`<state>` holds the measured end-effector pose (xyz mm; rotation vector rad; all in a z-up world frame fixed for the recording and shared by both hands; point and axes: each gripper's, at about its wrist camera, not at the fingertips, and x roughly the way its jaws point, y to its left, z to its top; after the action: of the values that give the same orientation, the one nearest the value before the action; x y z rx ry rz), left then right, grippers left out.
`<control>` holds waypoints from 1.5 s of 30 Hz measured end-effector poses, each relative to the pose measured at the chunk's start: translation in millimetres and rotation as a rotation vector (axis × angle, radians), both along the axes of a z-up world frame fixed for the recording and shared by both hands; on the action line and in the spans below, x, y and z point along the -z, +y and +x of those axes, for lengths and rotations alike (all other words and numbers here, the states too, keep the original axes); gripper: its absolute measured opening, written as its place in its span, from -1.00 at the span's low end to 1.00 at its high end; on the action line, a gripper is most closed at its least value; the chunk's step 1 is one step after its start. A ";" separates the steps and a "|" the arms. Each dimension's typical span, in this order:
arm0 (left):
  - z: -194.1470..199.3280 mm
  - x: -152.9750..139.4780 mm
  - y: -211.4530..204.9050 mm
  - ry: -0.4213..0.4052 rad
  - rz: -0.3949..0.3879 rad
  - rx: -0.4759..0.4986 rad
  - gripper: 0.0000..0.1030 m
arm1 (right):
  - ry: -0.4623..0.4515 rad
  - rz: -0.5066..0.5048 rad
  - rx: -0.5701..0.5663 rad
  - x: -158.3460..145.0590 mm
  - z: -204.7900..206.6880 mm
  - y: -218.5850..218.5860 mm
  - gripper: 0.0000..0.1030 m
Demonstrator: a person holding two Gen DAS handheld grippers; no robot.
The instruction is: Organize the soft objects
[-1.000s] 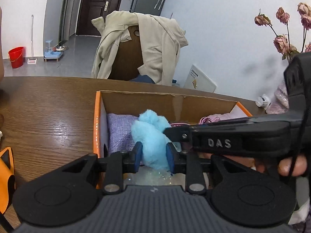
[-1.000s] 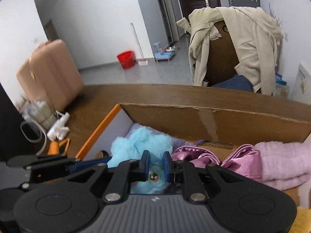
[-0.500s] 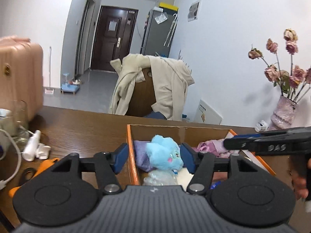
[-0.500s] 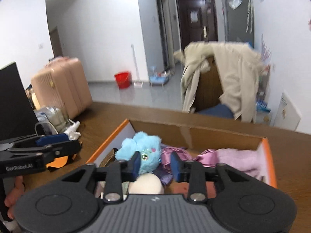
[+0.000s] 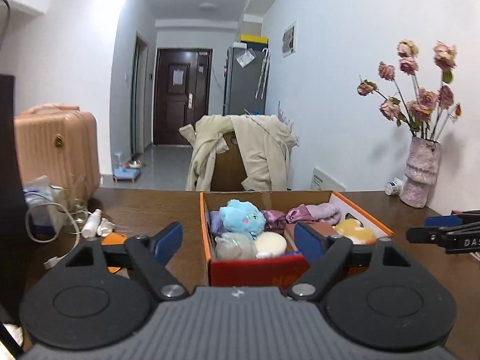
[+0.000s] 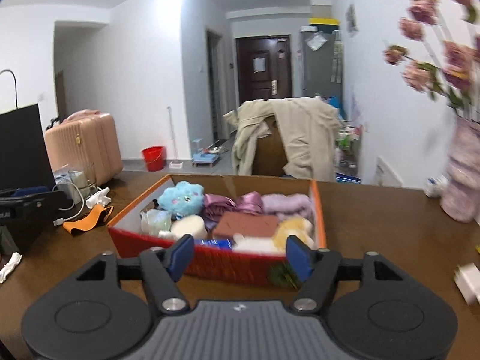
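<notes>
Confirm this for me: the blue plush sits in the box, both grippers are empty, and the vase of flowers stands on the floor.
Not quite: the vase stands on the table, at its far right edge by the wall, as the left wrist view shows. The rest holds: the blue plush sits in the box, and the left gripper and right gripper are empty, jaws opening.

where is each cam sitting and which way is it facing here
Left wrist: on the left gripper, looking level across the table at the orange box and hallway door; its own opening fingers and the right gripper's tip show.
Right wrist: on the right gripper, facing the box from further right; own opening fingers, nothing between them.
Shared: box, blue plush, coat-draped chair, pink suitcase.
</notes>
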<state>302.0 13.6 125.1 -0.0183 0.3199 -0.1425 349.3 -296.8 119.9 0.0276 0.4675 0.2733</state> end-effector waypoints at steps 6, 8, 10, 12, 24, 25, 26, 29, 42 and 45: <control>-73.2 14.6 -8.4 -0.062 -0.033 -0.036 0.83 | -0.051 0.019 0.046 13.8 -71.7 -9.1 0.46; -97.3 21.4 -9.5 -0.081 -0.048 -0.049 0.84 | -0.087 0.007 0.048 16.6 -96.9 -6.8 0.50; -120.9 26.0 -12.7 -0.100 -0.049 -0.060 0.88 | -0.124 -0.027 0.049 17.4 -121.4 -1.5 0.55; -143.8 31.5 -14.3 -0.113 -0.058 -0.071 0.94 | -0.170 -0.058 0.041 18.6 -146.9 4.2 0.68; -224.3 76.7 -25.5 -0.107 0.008 -0.039 1.00 | -0.196 0.056 0.103 83.7 -263.6 20.1 0.82; -222.8 78.3 -26.0 -0.098 -0.001 -0.042 1.00 | -0.184 0.065 0.098 89.0 -265.6 21.4 0.82; -221.4 79.2 -25.3 -0.092 -0.012 -0.047 1.00 | -0.176 0.068 0.096 92.6 -265.9 22.4 0.83; -221.1 81.6 -22.3 -0.088 -0.029 -0.067 1.00 | -0.168 0.068 0.097 94.6 -260.6 24.6 0.84; -222.9 81.0 -22.8 -0.098 -0.024 -0.049 1.00 | -0.201 0.086 0.126 89.3 -261.4 26.3 0.98; -223.3 80.1 -22.7 -0.102 -0.025 -0.050 1.00 | -0.210 0.090 0.136 88.2 -262.3 24.7 0.99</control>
<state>78.7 -9.1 45.0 -0.0440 0.2157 -0.0978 87.0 -272.1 31.7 0.1166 0.2431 0.1613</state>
